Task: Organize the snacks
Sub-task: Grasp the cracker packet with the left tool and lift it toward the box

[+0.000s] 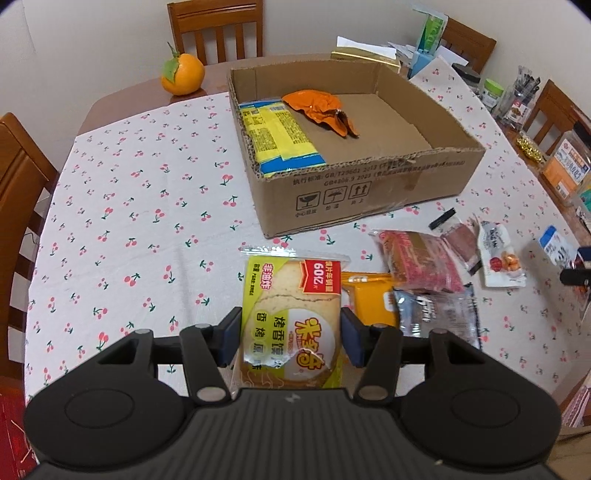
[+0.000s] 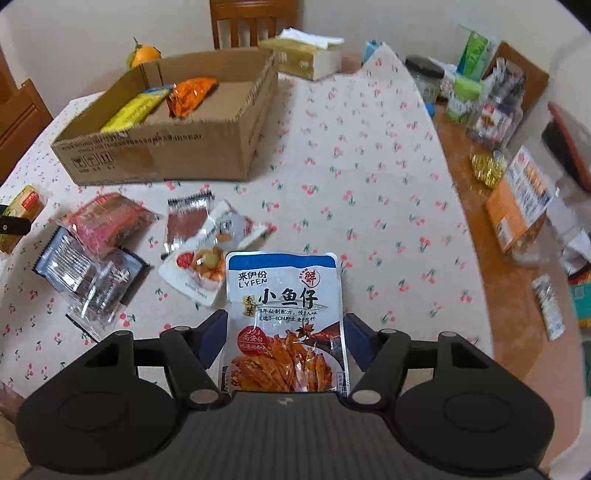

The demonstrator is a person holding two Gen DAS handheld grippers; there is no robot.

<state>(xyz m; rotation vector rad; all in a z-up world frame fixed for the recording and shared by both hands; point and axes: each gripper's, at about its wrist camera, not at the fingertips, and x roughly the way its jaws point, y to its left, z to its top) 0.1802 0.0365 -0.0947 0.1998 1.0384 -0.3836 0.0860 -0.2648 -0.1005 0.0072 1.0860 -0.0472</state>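
My left gripper [image 1: 291,334] is shut on a yellow-green toasted bun packet [image 1: 291,306] and holds it above the table, short of the cardboard box [image 1: 369,188]. The box holds a yellow and blue packet [image 1: 277,136] and an orange packet [image 1: 317,105]. My right gripper [image 2: 282,338] is shut on a blue and white dried fish packet [image 2: 284,306], right of the loose snacks. The box [image 2: 159,155] is far left in the right wrist view. Loose packets lie on the cloth: a red one [image 1: 421,262], a dark one [image 1: 439,310], an orange one [image 1: 369,295], a white one [image 1: 498,258].
A tangerine [image 1: 183,74] sits behind the box. Jars, boxes and papers [image 2: 487,110] crowd the table's right side on bare wood. Wooden chairs [image 1: 218,29] stand around the table. The cherry-print cloth [image 1: 129,221] covers most of the table.
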